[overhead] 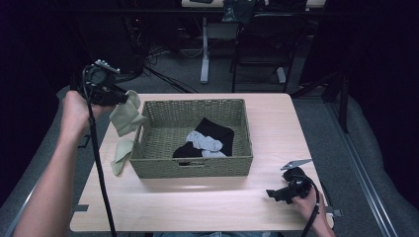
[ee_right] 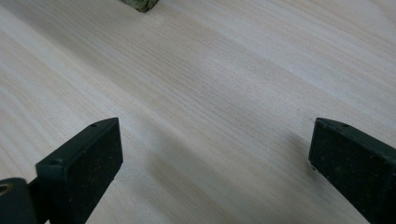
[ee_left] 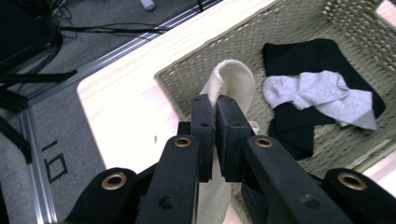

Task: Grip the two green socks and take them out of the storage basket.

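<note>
My left gripper (overhead: 124, 97) is raised over the table's left side, shut on a cream sock (overhead: 127, 116) that hangs from it beside the woven basket (overhead: 192, 168). In the left gripper view the jaws (ee_left: 215, 105) pinch the cream sock (ee_left: 232, 80) above the basket's corner. A second cream sock (overhead: 120, 156) lies on the table left of the basket. Inside the basket lie a black sock (overhead: 217, 132) and a grey sock (overhead: 205, 142). My right gripper (overhead: 271, 193) rests low at the table's front right, open, with bare wood between its jaws (ee_right: 215, 158).
The light wooden table (overhead: 197, 202) has free room in front of and to the right of the basket. Beyond the table stand dark chairs and a desk leg (overhead: 204, 49) on grey carpet. A metal floor rail (ee_left: 32, 154) runs past the table's edge.
</note>
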`<state>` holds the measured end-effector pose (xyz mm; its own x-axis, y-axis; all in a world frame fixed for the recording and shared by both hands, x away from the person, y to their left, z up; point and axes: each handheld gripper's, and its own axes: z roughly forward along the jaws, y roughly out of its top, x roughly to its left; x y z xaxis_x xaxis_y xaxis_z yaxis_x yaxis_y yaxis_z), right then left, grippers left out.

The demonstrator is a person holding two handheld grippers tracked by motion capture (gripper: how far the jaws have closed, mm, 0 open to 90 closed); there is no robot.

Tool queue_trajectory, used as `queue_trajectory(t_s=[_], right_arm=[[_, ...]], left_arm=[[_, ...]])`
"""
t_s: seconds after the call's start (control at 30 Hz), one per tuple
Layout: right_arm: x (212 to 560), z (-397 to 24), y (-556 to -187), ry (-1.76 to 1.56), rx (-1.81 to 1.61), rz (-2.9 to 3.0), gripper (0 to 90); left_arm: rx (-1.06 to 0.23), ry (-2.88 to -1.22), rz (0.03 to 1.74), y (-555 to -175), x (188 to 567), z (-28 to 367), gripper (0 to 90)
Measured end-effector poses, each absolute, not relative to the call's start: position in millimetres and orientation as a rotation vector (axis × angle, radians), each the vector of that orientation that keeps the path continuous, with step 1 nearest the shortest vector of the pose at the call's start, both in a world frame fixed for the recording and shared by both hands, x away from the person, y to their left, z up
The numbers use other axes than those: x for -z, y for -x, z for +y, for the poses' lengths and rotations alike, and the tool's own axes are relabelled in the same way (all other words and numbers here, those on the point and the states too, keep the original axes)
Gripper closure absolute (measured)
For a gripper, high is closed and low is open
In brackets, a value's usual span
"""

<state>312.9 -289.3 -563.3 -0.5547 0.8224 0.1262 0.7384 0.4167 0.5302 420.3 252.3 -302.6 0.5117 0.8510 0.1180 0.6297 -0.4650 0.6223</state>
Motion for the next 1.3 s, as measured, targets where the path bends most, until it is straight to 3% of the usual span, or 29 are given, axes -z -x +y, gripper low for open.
queue_trajectory(t_s=[0.63,1.3], right_arm=[[563.2,-289.5,-312.9,-1.395,-0.805,2.516,2.1],[564.9,-289.8,-312.1,-1.407,-0.822,2.518,2.2]], left_arm=[[-0.537,-2.167,1.387,-412.8,341.8,314.4,86.1],[-0.422,-2.15,1.49,-421.3,419.2,327.6,85.8]])
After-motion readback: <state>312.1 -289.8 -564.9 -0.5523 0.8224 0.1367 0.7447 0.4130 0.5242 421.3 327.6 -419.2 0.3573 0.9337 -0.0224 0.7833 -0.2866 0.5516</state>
